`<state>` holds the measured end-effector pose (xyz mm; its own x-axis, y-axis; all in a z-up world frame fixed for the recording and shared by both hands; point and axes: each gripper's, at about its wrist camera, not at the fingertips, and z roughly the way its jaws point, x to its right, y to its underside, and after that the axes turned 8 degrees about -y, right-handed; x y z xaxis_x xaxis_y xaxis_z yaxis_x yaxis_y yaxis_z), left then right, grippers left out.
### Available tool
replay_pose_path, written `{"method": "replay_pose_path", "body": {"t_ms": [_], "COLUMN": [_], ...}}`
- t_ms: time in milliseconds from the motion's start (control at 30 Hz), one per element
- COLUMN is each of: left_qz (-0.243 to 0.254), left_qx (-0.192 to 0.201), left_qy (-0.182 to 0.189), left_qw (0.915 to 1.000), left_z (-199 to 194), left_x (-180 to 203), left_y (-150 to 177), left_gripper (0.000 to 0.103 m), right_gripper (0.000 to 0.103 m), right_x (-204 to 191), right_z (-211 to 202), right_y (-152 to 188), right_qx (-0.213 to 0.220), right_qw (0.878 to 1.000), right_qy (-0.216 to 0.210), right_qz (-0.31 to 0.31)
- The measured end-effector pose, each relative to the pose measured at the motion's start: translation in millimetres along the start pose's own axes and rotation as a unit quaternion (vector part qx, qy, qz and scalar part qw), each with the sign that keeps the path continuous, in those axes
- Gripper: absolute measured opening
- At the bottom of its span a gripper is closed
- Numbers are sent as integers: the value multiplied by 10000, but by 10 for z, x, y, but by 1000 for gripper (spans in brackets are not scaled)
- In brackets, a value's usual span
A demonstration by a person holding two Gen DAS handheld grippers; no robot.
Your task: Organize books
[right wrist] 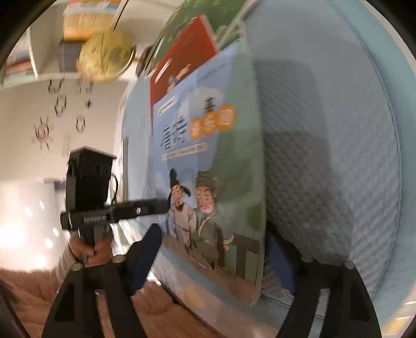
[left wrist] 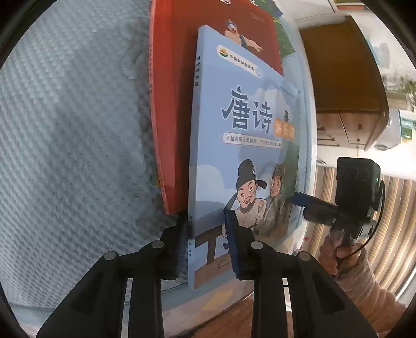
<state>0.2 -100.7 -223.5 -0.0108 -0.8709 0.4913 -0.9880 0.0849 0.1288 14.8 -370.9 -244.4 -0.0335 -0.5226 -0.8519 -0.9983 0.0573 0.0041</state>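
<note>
Two books are easy to make out here: a light blue paperback (left wrist: 241, 156) with big Chinese title characters and two cartoon men on the cover, lying on top of a red book (left wrist: 169, 104) on a pale blue quilted mattress (left wrist: 72, 130), close to its near edge. There's also a green cover (right wrist: 197, 10) poking out past the red one at the far end of the pile. The left gripper (left wrist: 208, 244) is closed on the blue paperback's near spine-side corner, one blue-padded finger on the cover and the other tucked along the spine side, so it's clamped on the book. The right gripper (right wrist: 213, 260) sits at the book's other near corner with its jaws spread wide; one finger is out past the cover on the room side, the other is mostly hidden behind the book's edge, so I can't tell if either pad is really touching. That view is blurry too. Below the mattress edge there's wood flooring (right wrist: 161, 306). Further out, a gold globe (right wrist: 106, 57) sits up by some white shelves (right wrist: 39, 52), and the left view shows a brown wooden cabinet (left wrist: 345, 85) off past the mattress.
</note>
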Motion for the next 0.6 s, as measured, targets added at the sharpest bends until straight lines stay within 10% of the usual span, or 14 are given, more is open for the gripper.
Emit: {"method": "replay_pose_path", "body": {"t_ms": [233, 467, 600], "left_qz": [-461, 633, 735], "left_qx": [10, 147, 39], "left_qy": [770, -1285, -1584], "left_qw": [9960, 9896, 9846], "left_z": [3, -209, -179], "left_x": [-283, 30, -69], "left_y": [-86, 212, 287], "left_gripper": [23, 24, 32], "right_gripper": [42, 25, 30], "right_x": [90, -269, -273], "right_z": [3, 371, 650], "right_y": [98, 344, 447], "right_qx": [522, 27, -61], "right_qw": [9985, 9980, 9983], "right_qy": [-56, 408, 423], "right_qz": [-161, -491, -392]}}
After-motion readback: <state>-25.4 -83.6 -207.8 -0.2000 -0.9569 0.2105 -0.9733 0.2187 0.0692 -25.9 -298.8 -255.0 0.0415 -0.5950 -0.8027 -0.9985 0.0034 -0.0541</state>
